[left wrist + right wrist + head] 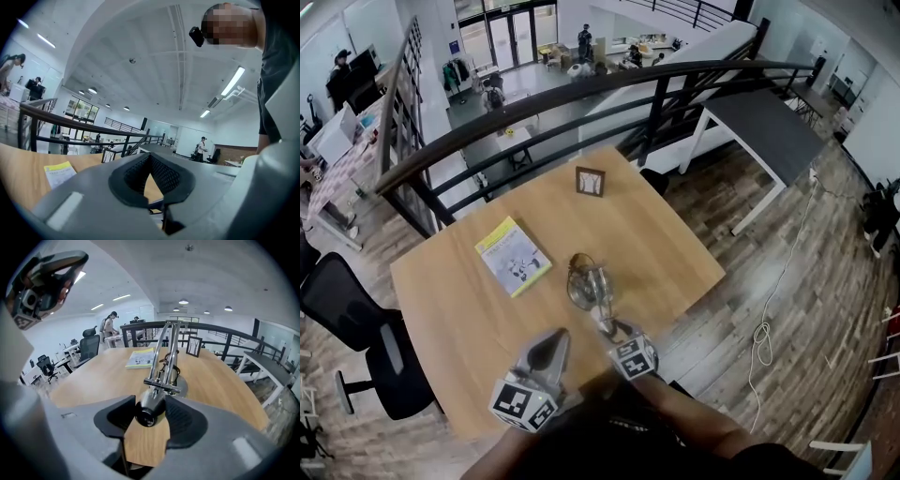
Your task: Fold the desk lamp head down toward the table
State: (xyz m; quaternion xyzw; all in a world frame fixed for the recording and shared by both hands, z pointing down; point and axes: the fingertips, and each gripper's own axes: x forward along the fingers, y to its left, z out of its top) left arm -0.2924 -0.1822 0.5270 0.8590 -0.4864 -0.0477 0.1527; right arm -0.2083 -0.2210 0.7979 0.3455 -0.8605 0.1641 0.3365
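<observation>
The right gripper (611, 331) has its jaws set wide and closed on the lamp head (150, 409), a chrome barrel seated between the two pads, with both sides of it looking to be in contact. The left gripper (553, 345) is closed to a narrow wedge with nothing in it and hangs just beside the right one, clear of the lamp.

The fold looks well advanced. The lamp arm (165, 350) rises from the lamp base (182, 386) ahead of the right gripper, doubles back at its top joint and comes down to the head in the jaws. The head sits low, with bare wood showing under it, so it is not yet down on the bench (666, 234). How much gap is left cannot be told. What remains, by my reading, is to lower the head the rest of the way and let go.

The bench is plain light wood. A yellow-and-white booklet (514, 255) lies flat ahead of the left gripper, and a small picture frame (590, 181) stands well beyond the lamp. Past the far edge a dark railing (581, 89) bounds a raised floor over an open office with people in it. An office chair (356, 319) stands off to the left gripper's side, a grey-topped table (769, 127) and a loose cable (761, 337) on the wood floor to the right gripper's side
</observation>
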